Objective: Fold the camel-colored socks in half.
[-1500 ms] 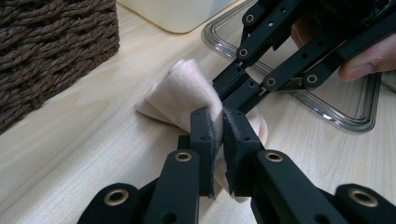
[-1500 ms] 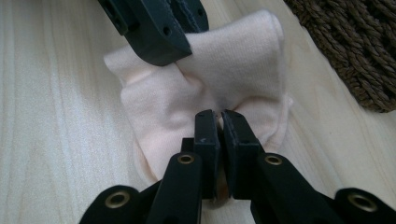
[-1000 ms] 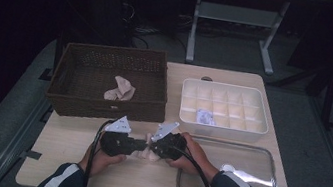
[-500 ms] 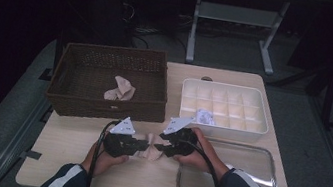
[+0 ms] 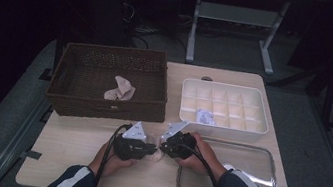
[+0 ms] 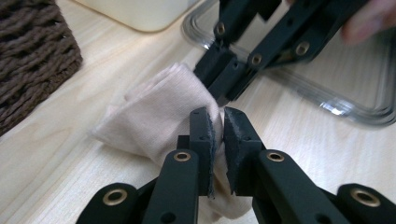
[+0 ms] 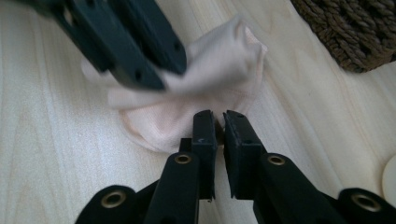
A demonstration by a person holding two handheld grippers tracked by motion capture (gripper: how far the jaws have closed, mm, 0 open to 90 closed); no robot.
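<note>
Two hand-held grippers [image 5: 150,147] [image 5: 165,149] pinching one beige cloth [image 6: 159,112], wicker basket [image 5: 101,108] behind, glass tray [image 5: 269,165] right, compartment box [image 5: 222,125] beyond

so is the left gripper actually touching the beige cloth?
Touching. In the left gripper view, the left gripper has its fingers nearly shut, with a fold of the beige cloth pinched between them on the table.

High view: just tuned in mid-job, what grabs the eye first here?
At the table's near edge, the left gripper and right gripper meet tip to tip, both pinching a small beige cloth. Behind them, a similar cloth lies in the brown wicker basket, beside a white compartment tray.
</note>
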